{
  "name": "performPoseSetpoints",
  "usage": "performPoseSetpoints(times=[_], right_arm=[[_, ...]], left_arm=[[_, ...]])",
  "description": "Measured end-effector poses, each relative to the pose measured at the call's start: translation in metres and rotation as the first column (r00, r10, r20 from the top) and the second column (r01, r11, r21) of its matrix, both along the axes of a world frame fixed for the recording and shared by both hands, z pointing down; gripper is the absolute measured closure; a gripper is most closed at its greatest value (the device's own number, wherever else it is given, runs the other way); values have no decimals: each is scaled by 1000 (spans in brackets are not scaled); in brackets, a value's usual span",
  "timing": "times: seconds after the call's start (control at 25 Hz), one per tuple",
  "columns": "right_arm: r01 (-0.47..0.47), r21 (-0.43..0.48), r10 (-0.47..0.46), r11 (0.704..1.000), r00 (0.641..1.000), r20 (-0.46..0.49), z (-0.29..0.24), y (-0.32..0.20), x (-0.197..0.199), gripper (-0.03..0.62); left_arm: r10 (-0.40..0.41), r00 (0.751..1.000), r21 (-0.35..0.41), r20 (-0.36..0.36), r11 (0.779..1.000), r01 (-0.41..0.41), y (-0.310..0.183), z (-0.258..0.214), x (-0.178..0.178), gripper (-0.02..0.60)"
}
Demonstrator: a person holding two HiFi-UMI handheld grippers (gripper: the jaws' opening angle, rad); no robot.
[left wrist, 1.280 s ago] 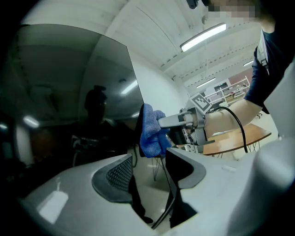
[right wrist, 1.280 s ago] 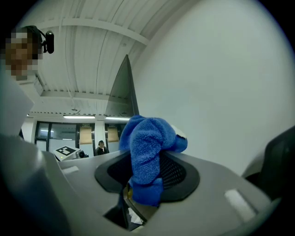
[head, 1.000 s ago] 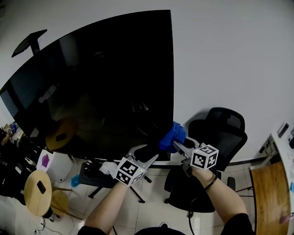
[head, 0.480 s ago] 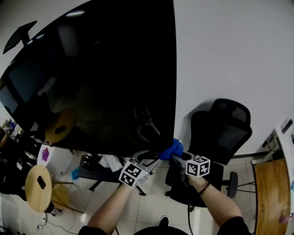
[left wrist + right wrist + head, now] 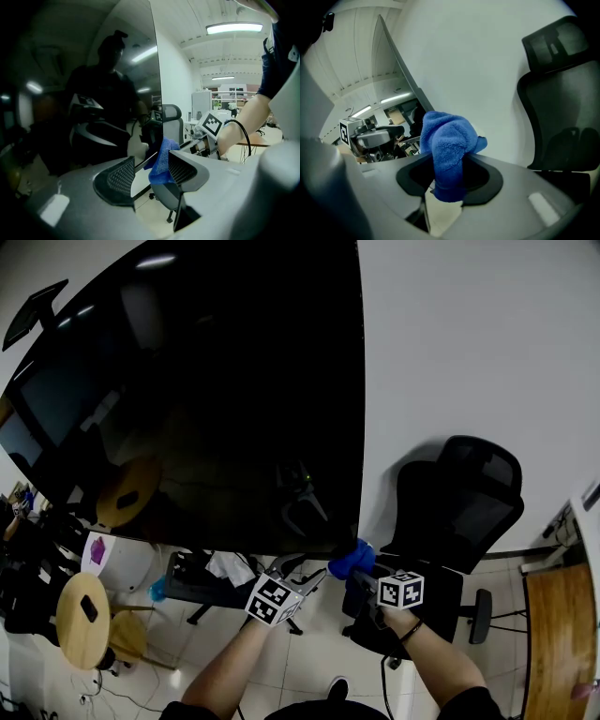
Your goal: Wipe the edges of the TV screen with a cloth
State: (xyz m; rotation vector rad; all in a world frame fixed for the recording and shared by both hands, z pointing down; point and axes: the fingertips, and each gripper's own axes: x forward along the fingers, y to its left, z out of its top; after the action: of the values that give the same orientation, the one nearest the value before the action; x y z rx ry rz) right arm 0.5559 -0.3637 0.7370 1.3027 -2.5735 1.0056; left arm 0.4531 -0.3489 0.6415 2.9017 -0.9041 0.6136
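The big black TV screen (image 5: 206, 399) fills the left of the head view. A blue cloth (image 5: 351, 560) is pressed against its bottom right corner, and my right gripper (image 5: 362, 571) is shut on it. In the right gripper view the cloth (image 5: 447, 140) bulges out of the jaws beside the screen's edge (image 5: 393, 51). My left gripper (image 5: 305, 573) hangs just under the screen's lower edge, left of the cloth. Its jaws stand apart in the left gripper view (image 5: 150, 176), with the screen's lower edge running between them and the cloth (image 5: 161, 161) beyond.
A black office chair (image 5: 450, 521) stands against the white wall right of the TV. A dark stand base (image 5: 192, 582) lies under the screen. Round wooden stools (image 5: 80, 620) are at the lower left, and a wooden desk (image 5: 553, 643) at the right edge.
The right gripper has slid the cloth down the screen's right edge to its bottom corner. The left gripper stays under the lower edge, jaws unchanged.
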Motion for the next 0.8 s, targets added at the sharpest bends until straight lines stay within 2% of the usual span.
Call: performPoseSetpoints(times=[0.28,0.56,0.8], right_arm=[[-56,-94,59,994,998,35,36,10,-1,434],[-124,-69,133,990,980,147,13,-11,-22,436],[-222,-50,227,974,964,136,4,-20,-38,434]], left_arm=[[1,1000,-35,1,999,-1,4,16,-9,368],[11,1000,-71,-7,997,-12,-4,31,-38,368],[64,997,-92,-35,993,-67,-13,34,-73,368]])
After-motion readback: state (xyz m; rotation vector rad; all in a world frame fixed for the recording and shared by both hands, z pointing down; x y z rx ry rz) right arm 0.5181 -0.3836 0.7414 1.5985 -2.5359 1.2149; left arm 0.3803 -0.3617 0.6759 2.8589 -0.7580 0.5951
